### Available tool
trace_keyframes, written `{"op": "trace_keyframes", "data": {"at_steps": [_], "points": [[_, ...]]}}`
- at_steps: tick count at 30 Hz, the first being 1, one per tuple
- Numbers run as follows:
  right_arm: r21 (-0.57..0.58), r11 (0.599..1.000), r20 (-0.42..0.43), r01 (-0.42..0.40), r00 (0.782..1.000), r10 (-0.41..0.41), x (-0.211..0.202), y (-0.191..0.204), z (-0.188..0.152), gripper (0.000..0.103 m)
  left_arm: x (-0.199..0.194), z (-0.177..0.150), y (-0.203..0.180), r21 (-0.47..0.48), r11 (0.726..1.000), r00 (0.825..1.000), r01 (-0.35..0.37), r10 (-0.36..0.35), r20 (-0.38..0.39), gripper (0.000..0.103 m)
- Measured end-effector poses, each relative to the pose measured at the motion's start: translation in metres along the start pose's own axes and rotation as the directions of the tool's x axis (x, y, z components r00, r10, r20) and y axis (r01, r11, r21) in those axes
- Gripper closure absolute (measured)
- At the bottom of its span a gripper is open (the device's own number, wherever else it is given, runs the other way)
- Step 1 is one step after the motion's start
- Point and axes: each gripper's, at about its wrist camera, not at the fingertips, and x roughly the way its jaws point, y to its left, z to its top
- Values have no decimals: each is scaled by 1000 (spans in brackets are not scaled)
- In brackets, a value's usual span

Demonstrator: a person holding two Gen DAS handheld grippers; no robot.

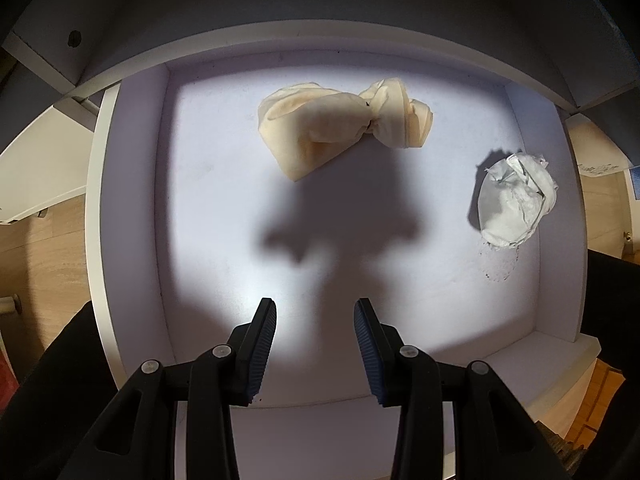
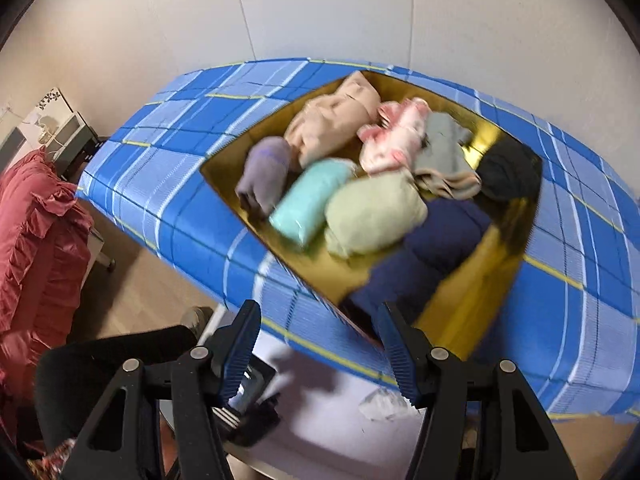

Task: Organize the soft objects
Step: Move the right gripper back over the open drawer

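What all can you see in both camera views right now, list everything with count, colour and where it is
Drawer: one, white, open under the left claw.
Beige cloth: one, bunched, far part of the drawer.
White cloth: one, crumpled, right side of the drawer.
Box: one, gold inside, on the plaid cover.
Plaid cover: one, blue.
Rolled fabrics: about eight, mixed colours, in the box.
Red ruffled fabric: one, far left.
Left claw: open, empty.
Right claw: open, empty.

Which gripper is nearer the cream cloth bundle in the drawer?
Left. The left gripper hangs directly above the drawer holding the cream cloth bundle; the right gripper faces the box of rolled clothes.
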Motion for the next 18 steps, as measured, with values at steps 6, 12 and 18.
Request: {"op": "trace_keyframes", "data": {"at_steps": [6, 12, 18], "points": [[-26, 999, 7, 44, 999, -43, -8, -12, -30, 40, 3, -3, 6, -20, 1000, 1000, -1, 1, 2, 63], [-25, 999, -16, 39, 999, -39, -8, -19, -57, 40, 6, 0, 5, -22, 1000, 1000, -4, 4, 2, 63], [-23, 999, -42, 31, 999, -32, 3, -23, -89, 40, 9, 1, 4, -18, 1000, 1000, -8, 8, -3, 63]]}}
